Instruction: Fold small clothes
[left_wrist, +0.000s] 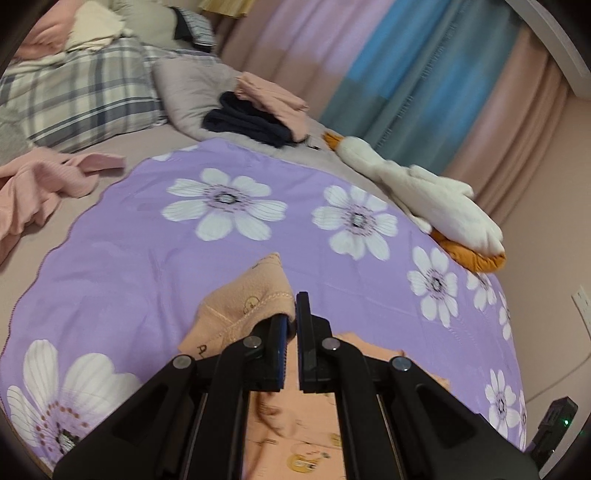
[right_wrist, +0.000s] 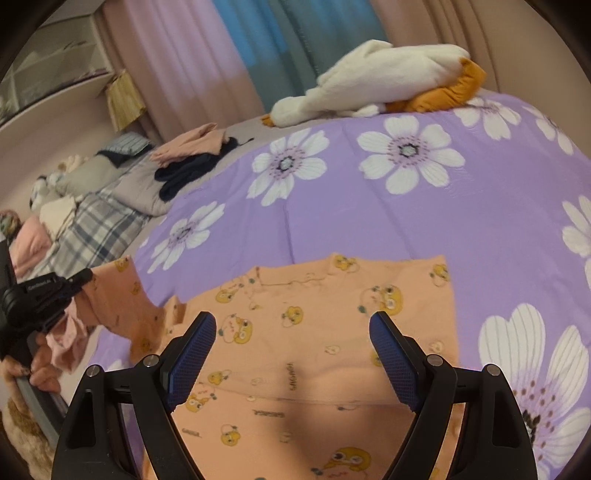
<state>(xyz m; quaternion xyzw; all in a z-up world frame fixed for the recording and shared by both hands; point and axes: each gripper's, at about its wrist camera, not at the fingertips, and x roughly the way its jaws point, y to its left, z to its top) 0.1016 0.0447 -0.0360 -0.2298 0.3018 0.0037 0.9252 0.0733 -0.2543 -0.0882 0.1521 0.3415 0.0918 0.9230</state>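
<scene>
Orange printed garment (right_wrist: 314, 354): spread on purple floral bedspread (right_wrist: 480, 206), 6 o'clock in right view. Soft, light, limp; best held at hem or sleeve edge. Left gripper (left_wrist: 291, 314) fingers clamped on lifted sleeve; right gripper (right_wrist: 291, 328) fingers apart above body.

left gripper (left_wrist: 291, 314) clamping orange garment (left_wrist: 251, 299)

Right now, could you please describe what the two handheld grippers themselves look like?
Both the left gripper and right gripper have matte black angular linkage arms with round silver pivot pins. The fingers carry blue textured pads. No cables or sleeves show on them.
</scene>
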